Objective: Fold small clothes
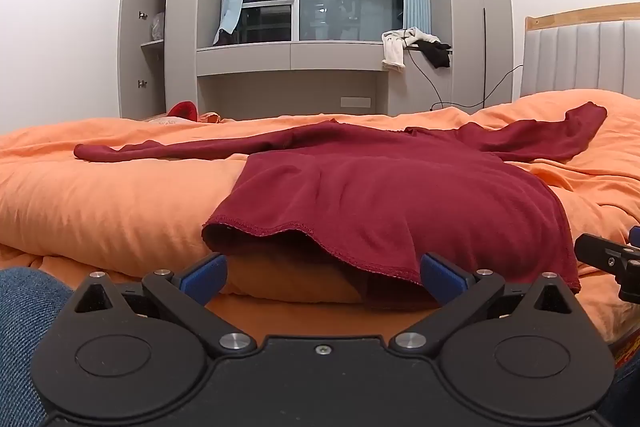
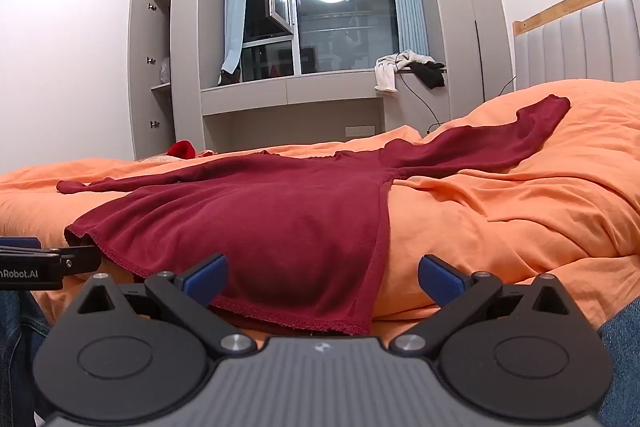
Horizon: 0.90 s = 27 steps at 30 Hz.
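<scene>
A dark red long-sleeved top [image 1: 384, 187] [image 2: 256, 211] lies spread flat on the orange quilt [image 1: 100, 203] [image 2: 512, 211], both sleeves stretched out sideways and its hem hanging over the near edge. My left gripper [image 1: 322, 277] stands open just before the left part of the hem, its blue pads apart with nothing pressed between them. My right gripper [image 2: 322, 277] is open too, facing the hem's right corner. Each gripper shows in the other's view as a black piece at the frame's edge: the right gripper [image 1: 612, 261], the left gripper [image 2: 40, 263].
Blue jeans legs [image 1: 24, 327] [image 2: 624, 347] frame the near edge. A padded headboard [image 1: 580, 59] rises on the right. Behind the bed are grey cupboards, a window ledge with white and black clothes [image 1: 416, 49], cables, and a red item [image 1: 183, 109] at far left.
</scene>
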Motion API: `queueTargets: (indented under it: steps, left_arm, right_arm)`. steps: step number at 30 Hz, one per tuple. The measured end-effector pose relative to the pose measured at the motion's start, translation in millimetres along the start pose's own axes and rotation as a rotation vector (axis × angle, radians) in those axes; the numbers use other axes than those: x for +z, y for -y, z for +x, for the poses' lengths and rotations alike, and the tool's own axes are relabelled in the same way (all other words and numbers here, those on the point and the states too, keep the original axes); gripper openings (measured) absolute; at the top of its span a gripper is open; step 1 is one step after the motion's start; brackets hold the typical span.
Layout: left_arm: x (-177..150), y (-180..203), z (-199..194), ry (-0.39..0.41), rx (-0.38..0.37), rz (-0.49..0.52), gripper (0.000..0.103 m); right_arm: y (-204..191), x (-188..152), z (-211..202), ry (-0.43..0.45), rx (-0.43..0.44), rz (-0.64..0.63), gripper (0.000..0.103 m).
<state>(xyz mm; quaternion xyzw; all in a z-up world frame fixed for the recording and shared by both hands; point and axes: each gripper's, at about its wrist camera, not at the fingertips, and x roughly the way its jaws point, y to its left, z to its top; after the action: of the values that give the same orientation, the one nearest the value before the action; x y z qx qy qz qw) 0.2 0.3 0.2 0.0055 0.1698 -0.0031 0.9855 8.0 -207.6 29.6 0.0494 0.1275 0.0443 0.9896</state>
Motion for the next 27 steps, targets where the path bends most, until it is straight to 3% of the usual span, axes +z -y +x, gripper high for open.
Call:
queueTargets:
  steps: [27]
  left_arm:
    - [-1.6, 1.1, -0.2, 0.004, 0.003, 0.023, 0.103]
  right_arm:
    - [0.7, -0.6, -3.0, 0.010, -0.003, 0.000, 0.103]
